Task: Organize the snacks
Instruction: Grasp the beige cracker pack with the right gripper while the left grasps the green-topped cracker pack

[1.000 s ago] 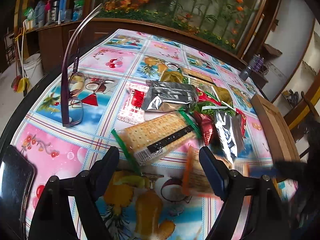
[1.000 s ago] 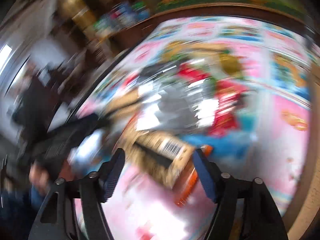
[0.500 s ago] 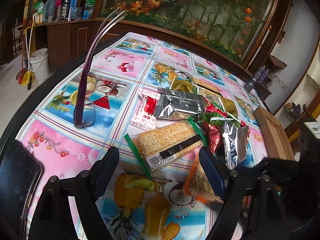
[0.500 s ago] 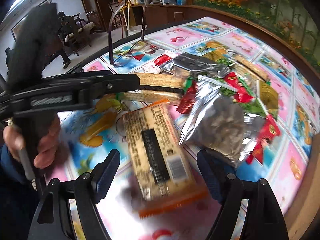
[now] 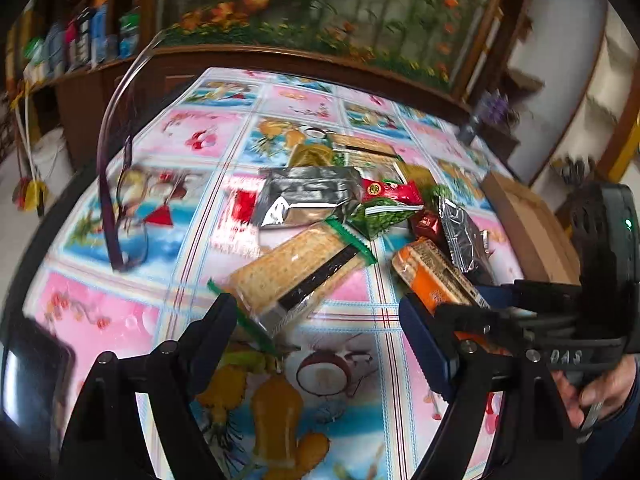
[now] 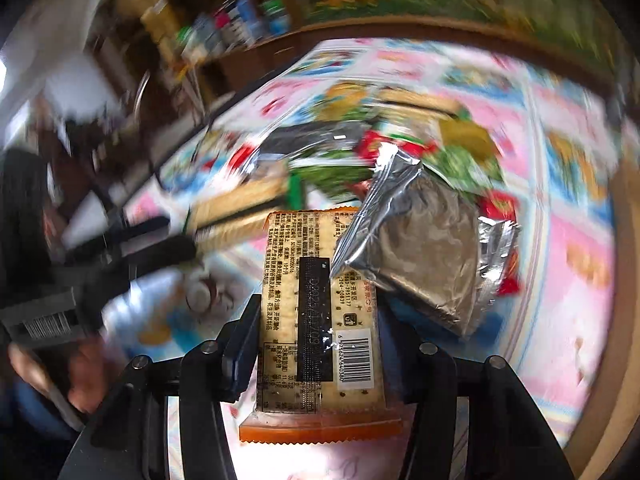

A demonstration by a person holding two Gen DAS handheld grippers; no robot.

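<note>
The orange-edged cracker packet (image 6: 320,320) is pinched between the jaws of the right tongs (image 6: 320,344), lying flat on the fruit-print tablecloth (image 6: 560,280). A slip is possible: the wrapper is slick, and the silver foil pouch (image 6: 432,256) overlaps its far right corner, so it may be dragged along. The left tongs (image 5: 316,336) are held spread and empty, with the green-edged cracker packet (image 5: 296,268) just ahead. Spectacles (image 5: 120,200) stand farther left.
</note>
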